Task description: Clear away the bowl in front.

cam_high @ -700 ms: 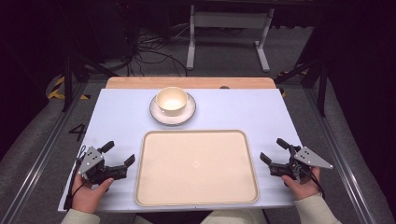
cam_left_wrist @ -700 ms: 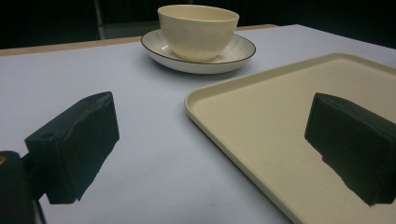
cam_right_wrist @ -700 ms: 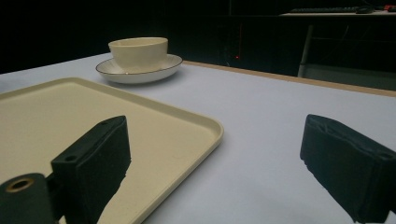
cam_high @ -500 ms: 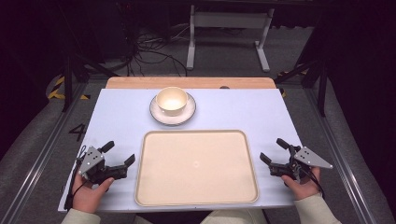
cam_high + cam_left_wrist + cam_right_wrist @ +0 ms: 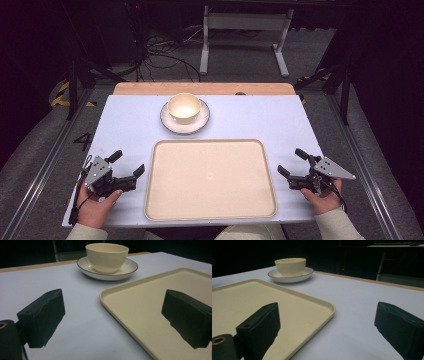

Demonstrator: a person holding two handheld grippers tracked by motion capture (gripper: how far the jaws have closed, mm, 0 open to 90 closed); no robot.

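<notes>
From above, my left gripper [image 5: 128, 163] and right gripper [image 5: 291, 161] rest wide open, empty, flanking the tray [image 5: 210, 179]. In both gripper views, the bowl [image 5: 107, 257] sits on its saucer [image 5: 130, 266] beyond. Nothing has moved since earlier.

A cream bowl [image 5: 184, 107] stood upright on a dark-rimmed white saucer [image 5: 171, 122] at the table's twelve o'clock, just beyond a bare cream tray [image 5: 210, 179] lying flat at centre.

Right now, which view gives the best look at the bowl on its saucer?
The left gripper view: the bowl is near, large and sharp on its saucer. The right gripper view shows it smaller and dimmer; the high view shows its empty inside from above.
</notes>
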